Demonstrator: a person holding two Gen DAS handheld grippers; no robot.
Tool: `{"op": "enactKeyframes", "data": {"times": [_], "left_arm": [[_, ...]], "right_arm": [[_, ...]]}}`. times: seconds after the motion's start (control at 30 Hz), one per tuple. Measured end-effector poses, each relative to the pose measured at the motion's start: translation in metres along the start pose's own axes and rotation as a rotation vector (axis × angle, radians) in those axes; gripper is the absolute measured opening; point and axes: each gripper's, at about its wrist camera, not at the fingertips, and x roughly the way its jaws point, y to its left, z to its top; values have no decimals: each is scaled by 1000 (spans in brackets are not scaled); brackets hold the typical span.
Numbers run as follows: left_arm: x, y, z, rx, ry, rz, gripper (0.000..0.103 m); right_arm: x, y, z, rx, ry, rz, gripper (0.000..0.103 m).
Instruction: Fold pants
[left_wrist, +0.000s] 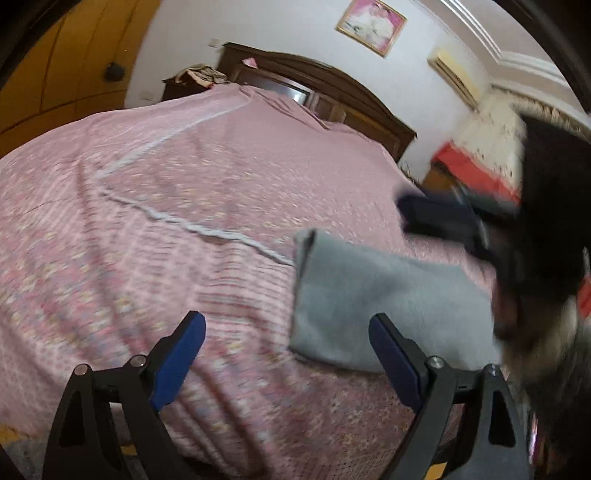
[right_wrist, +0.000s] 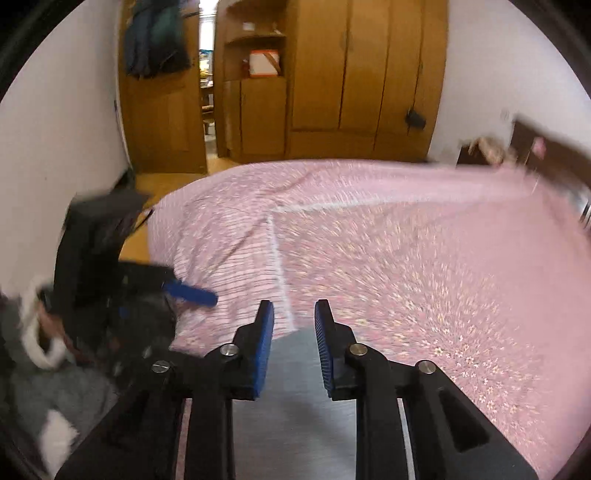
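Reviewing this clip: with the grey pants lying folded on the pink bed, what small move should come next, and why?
Probably pull both grippers back and leave the pants alone. They already lie as a compact grey fold on the bedspread. The left gripper is wide open with nothing in it, and the right gripper has a gap between its pads, no cloth pinched. Blur hides whether the edges are even.

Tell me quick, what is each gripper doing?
Left gripper: open, holding nothing.
Right gripper: fingers slightly apart, nothing between them, above the grey pants.
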Motion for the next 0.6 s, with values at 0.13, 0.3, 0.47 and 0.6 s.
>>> {"op": "enactKeyframes", "data": {"times": [0.13,0.3,0.47,0.6], "left_arm": [[28,-6,3,-44,53,-19,89],[36,-9,-2,-34,69,-2,42],[40,4,-7,-109,81,-23,33],[43,-2,-9,-110,95,-25,57]], "right_arm": [[39,-22,-5,-58,194,75,21],[83,-12,-21,-209,364,14,21],[95,0,-25,-263,339,-80,34],[90,-17,-17,-177,321,-7,22]]}}
